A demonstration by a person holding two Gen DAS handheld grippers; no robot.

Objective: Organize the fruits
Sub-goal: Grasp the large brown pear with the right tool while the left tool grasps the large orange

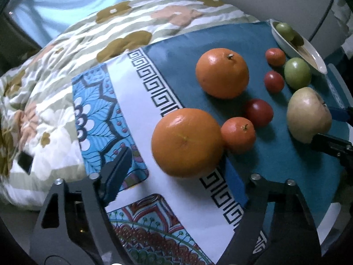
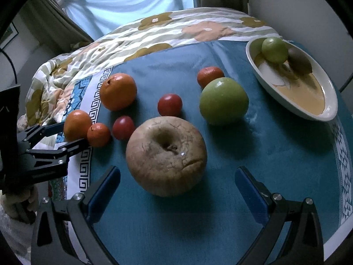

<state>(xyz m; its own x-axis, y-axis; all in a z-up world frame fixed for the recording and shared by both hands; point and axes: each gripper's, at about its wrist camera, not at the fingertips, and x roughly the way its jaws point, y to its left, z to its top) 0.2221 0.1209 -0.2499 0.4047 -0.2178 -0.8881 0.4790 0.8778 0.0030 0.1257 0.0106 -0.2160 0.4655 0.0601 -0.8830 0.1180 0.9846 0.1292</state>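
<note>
- Fruits lie all over the blue cloth (image 2: 275, 154) on the bed, and most are not in the bowl (image 2: 326, 108) yet.
- In the bowl sit only a few: a green fruit (image 2: 274, 49), a brown one (image 2: 300, 60), and what looks like one more green one behind them.
- Just beside the bowl, still on the cloth, is a big green apple (image 2: 224, 100), with a little orange fruit (image 2: 209, 75) touching it from behind.
- Further from the bowl lie two red plums (image 2: 169, 104), a small mandarin (image 2: 98, 134) and two big oranges (image 2: 118, 91).
- A pale wrinkled apple (image 2: 166, 154) lies near the bowl's front side, between the fingers of the right gripper (image 2: 176, 190). That gripper is wide open and the blue pads do not touch the apple.
- Farthest from the bowl, the left gripper (image 1: 176, 176) sits around the closest big orange (image 1: 187, 142). Its jaws look partly closed in. One pad looks like it touches the orange; the other pad does not, so it has no hold yet.
- I think the job has only just started. Nine fruits still need to be sorted.
</note>
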